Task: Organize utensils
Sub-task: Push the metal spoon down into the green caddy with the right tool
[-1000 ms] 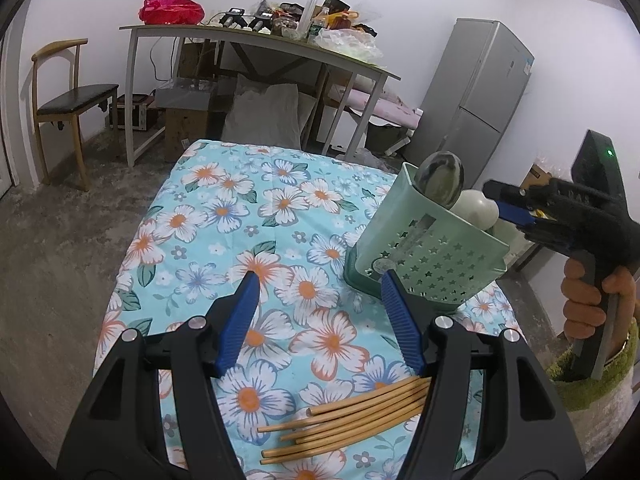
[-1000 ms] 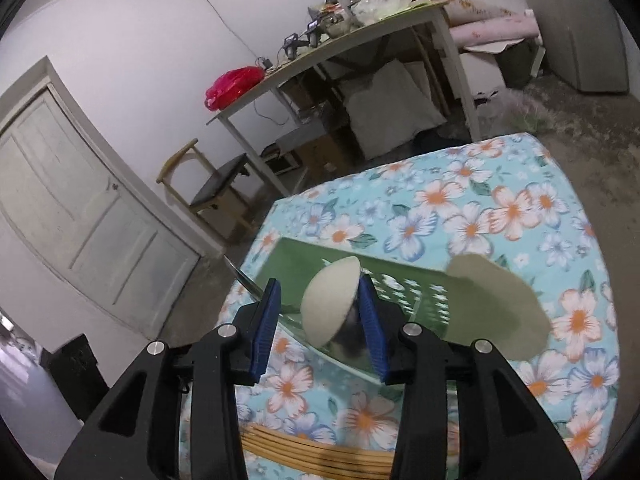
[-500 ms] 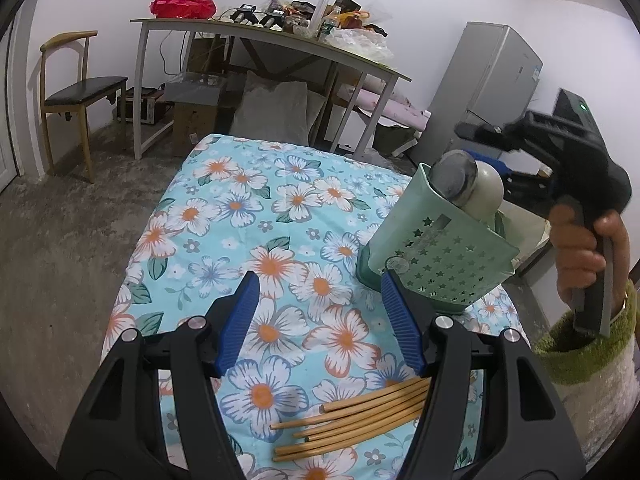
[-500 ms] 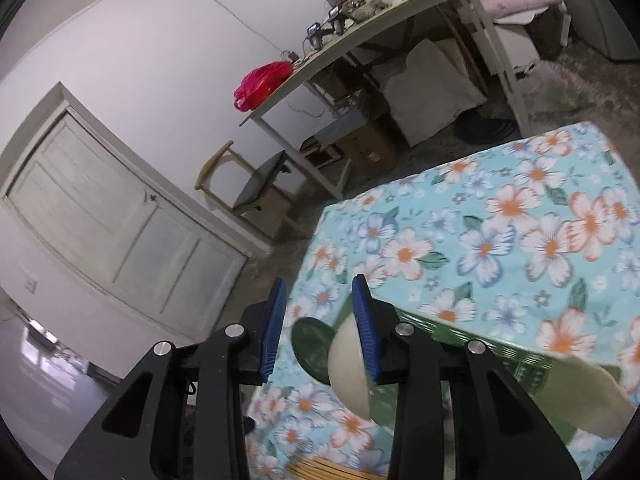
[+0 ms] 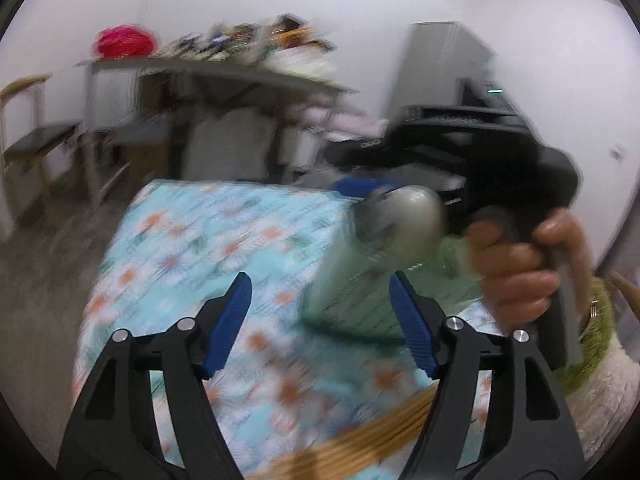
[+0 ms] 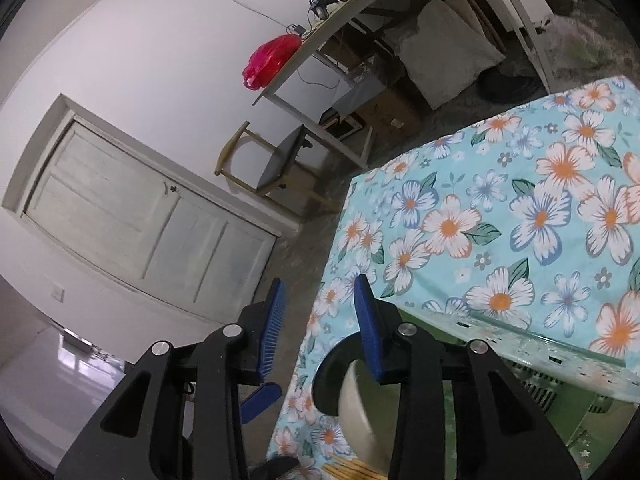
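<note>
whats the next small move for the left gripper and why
Probably lower the left gripper onto the chopsticks: its fingers stand open and empty, the chopsticks lie loose on the cloth just below them, and the green holder already has spoons.

Black grippers (image 5: 320, 320), ribbed blue fingers (image 5: 228, 324)

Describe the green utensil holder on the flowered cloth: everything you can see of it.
The utensil holder is a pale green caddy, plastic by the look of it, with punched slots and small star cut-outs in its walls. It stands on the flowered tablecloth and leans in the blurred left wrist view. Spoon heads stick up out of it, one cream and one dark. Wooden chopsticks lie on the cloth near its base. Neither gripper visibly touches it.
</note>
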